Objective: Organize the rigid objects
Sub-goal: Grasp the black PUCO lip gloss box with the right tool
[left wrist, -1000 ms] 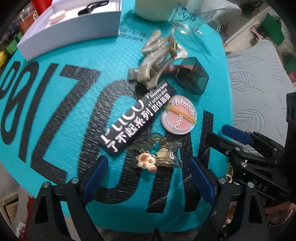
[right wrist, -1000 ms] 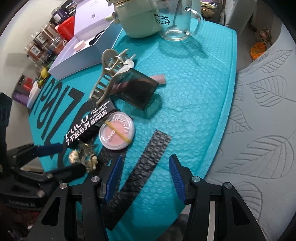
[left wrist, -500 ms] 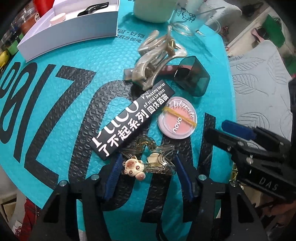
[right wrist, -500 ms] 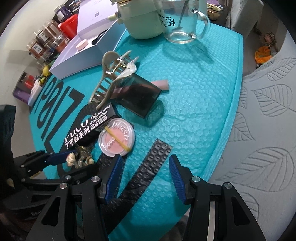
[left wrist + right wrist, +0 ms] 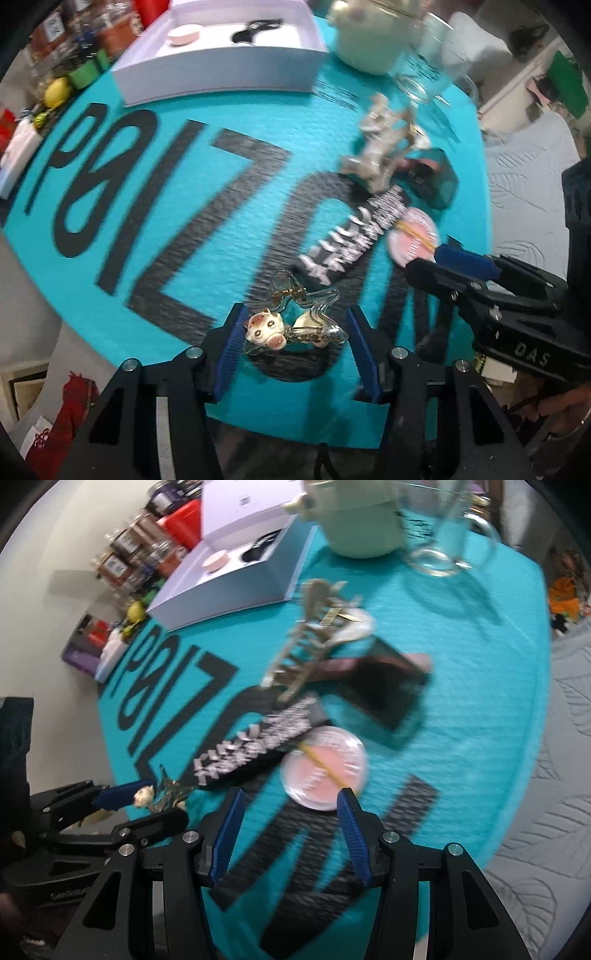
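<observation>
Left claw: the left claw (image 5: pixel 295 343) has just been closing, and its 2 blue pads now grip the keychain (image 5: pixel 291 325) from both sides, a clear star-shaped charm with a small pig figure.
Keychain place: it sits between the pads near the front edge of the teal mat (image 5: pixel 184 206); whether it is lifted clear of the mat cannot be told.
Right claw: the right claw (image 5: pixel 291 827) is empty, with its jaws partly apart, and points down at the mat just in front of the blush compact (image 5: pixel 323 768).
Blush compact: round, pink, clear-lidded, flat on the mat, with a yellow band across it.
Black box: the long black box (image 5: pixel 255 749) with white lettering lies just left of the compact, and its end touches or overlaps the compact's edge.
Hair clip: the beige hair clip (image 5: pixel 314 646) lies behind the black box, leaning against the dark tinted case (image 5: pixel 388 686).
White tray: the open white box (image 5: pixel 221 70) at the far left of the mat holds a pink round item (image 5: pixel 183 35) and a black comb-like item (image 5: pixel 256 31).
Far edge: a pale green pot (image 5: pixel 362 520) and a glass mug (image 5: pixel 447 535) stand side by side.
Off the mat: jars and bottles (image 5: pixel 129 557) line the wall on the left.
</observation>
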Tool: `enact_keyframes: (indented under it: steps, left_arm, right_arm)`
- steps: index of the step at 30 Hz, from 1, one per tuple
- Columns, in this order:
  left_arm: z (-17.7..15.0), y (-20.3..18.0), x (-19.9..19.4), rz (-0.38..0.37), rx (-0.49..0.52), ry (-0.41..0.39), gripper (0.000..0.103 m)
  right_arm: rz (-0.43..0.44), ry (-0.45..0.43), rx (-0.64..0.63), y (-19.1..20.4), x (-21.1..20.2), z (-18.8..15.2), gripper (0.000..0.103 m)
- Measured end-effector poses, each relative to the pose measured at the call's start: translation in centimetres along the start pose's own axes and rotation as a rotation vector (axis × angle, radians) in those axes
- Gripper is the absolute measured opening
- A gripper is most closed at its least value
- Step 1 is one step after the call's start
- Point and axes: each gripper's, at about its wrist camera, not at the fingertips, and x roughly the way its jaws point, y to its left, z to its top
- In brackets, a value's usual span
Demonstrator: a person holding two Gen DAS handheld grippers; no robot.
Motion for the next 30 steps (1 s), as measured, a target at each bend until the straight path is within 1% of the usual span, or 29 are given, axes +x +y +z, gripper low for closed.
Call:
enact_keyframes:
  steps: [3,8,9,11,14,19,21,24,27,30]
  left_arm:
    - [0.2,1.1,-0.2,0.042,-0.008,-0.023,0.054]
    - [0.6,3.8,-0.1,0.064,-0.052,-0.035,0.054]
    - [0.7,4.4,-0.2,0.072,-0.062,-0.041,0.054]
    - [0.9,5.4,-0.3,0.082,-0.085,-0.055,0.054]
    - [1.3,6.6,-0.1,0.087,-0.111,-0.066,0.054]
    - [1.6,7.7,0.0,0.088,-0.126,-0.081,0.054]
    - [1.6,8.0,0.0,0.092,-0.126,-0.087,0.054]
    - [1.6,8.7,0.0,0.088,-0.134,-0.093,0.054]
    - [1.6,9.0,0.2,0.091,-0.144,-0.095,0.054]
    - [1.5,9.3,0.2,0.090,-0.155,-0.101,0.054]
  right_arm:
    - [0.021,0.009,-0.006,1.2,1.0,0.7,0.052]
    - [0.049,0.040,0.037,2.3,2.8,1.4,0.052]
    - [0.040,0.042,0.044,2.4,3.1,1.4,0.052]
    - [-0.024,0.047,0.068,2.6,3.8,1.8,0.052]
    - [-0.054,0.037,0.120,2.6,4.1,2.2,0.053]
    - [-0.113,0.046,0.149,3.3,4.7,3.1,0.065]
    - [-0.139,0.052,0.166,3.5,5.0,3.3,0.067]
    - [-0.162,0.051,0.228,3.5,5.2,3.6,0.070]
    - [-0.182,0.039,0.285,3.4,5.3,4.0,0.071]
    - [-0.218,0.045,0.264,3.8,5.7,4.3,0.071]
